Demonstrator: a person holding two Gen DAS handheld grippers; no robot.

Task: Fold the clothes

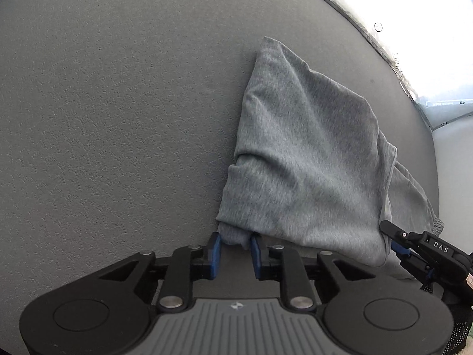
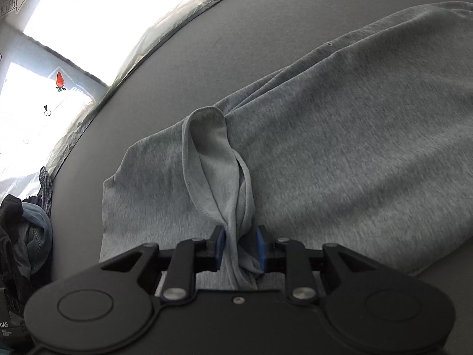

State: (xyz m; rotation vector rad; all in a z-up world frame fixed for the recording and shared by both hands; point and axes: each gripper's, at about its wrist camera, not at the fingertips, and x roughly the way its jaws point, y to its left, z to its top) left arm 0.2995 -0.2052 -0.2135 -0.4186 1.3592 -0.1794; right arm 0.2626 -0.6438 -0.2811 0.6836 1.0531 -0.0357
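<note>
Left gripper (image 1: 235, 245): pinching the grey garment (image 1: 310, 159) by its near corner.
Right gripper (image 2: 240, 247): clamped on a bunched hem, fabric trailing between the pads.
Garment: half-folded on the grey tabletop (image 1: 118, 118).
Risk: thin pinches could slip, and uneven lifting would skew the fold.
Clutter: clothes pile (image 2: 26, 230) waiting at the edge.
</note>
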